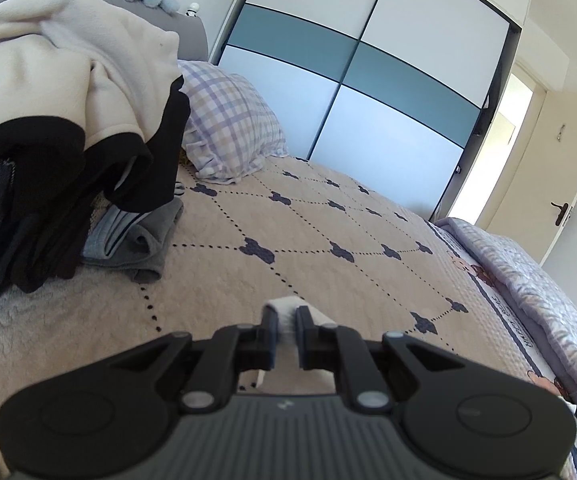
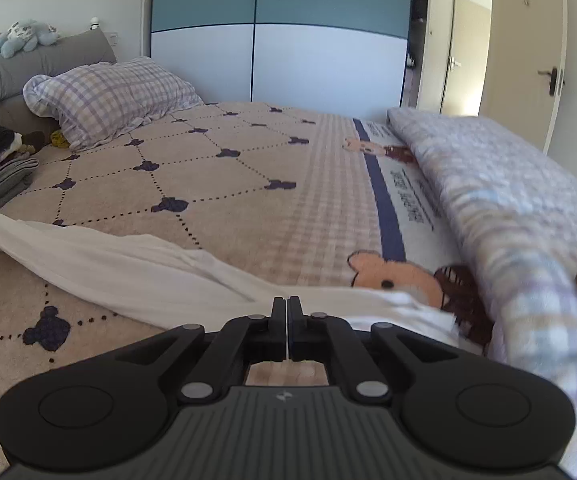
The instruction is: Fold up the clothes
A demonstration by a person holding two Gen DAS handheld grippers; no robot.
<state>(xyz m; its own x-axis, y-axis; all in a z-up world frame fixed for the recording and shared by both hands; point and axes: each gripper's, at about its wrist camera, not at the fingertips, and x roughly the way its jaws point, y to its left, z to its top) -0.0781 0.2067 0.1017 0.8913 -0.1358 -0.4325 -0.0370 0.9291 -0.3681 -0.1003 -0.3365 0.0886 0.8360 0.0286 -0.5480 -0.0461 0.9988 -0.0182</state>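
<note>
A white garment [image 2: 136, 268] is stretched across the beige bedspread [image 2: 224, 200] in the right wrist view, running from the far left edge to my right gripper [image 2: 287, 306]. The right gripper is shut on its thin edge. In the left wrist view my left gripper [image 1: 287, 318] is shut on a bunched fold of the same white garment [image 1: 286, 310], held just above the bedspread [image 1: 288, 240]. Most of the garment is hidden below the left gripper.
A pile of clothes, cream [image 1: 48, 68], black and denim, sits at the left with a folded grey item [image 1: 144, 236] beneath. A checked pillow [image 2: 108, 96] lies by the grey headboard. A rolled quilt [image 2: 508, 200] lines the bed's right side. A wardrobe [image 2: 280, 36] stands behind.
</note>
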